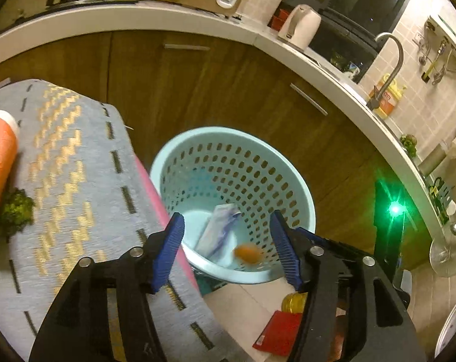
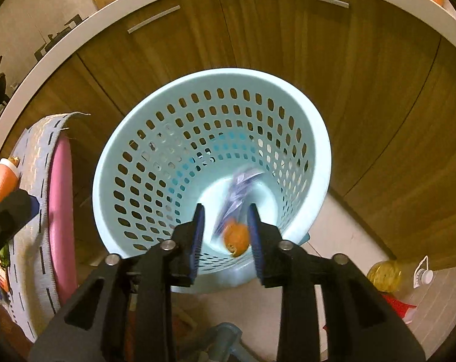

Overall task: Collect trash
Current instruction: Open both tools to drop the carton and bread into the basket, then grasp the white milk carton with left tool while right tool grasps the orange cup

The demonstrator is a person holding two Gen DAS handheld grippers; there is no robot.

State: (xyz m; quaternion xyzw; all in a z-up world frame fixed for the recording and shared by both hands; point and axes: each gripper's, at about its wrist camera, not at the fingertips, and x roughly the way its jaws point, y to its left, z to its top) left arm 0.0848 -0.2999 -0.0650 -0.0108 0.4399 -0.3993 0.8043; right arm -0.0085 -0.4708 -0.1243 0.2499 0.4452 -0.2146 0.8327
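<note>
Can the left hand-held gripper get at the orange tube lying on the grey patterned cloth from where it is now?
Probably yes. The left hand-held gripper is open and empty over the light blue perforated plastic basket; nothing stands between it and the orange tube on the grey patterned cloth.

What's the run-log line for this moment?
left gripper: open, empty | right gripper: open, empty | both over pale blue perforated plastic basket | inside: blurred small orange scrap, purple-white wrapper
</note>
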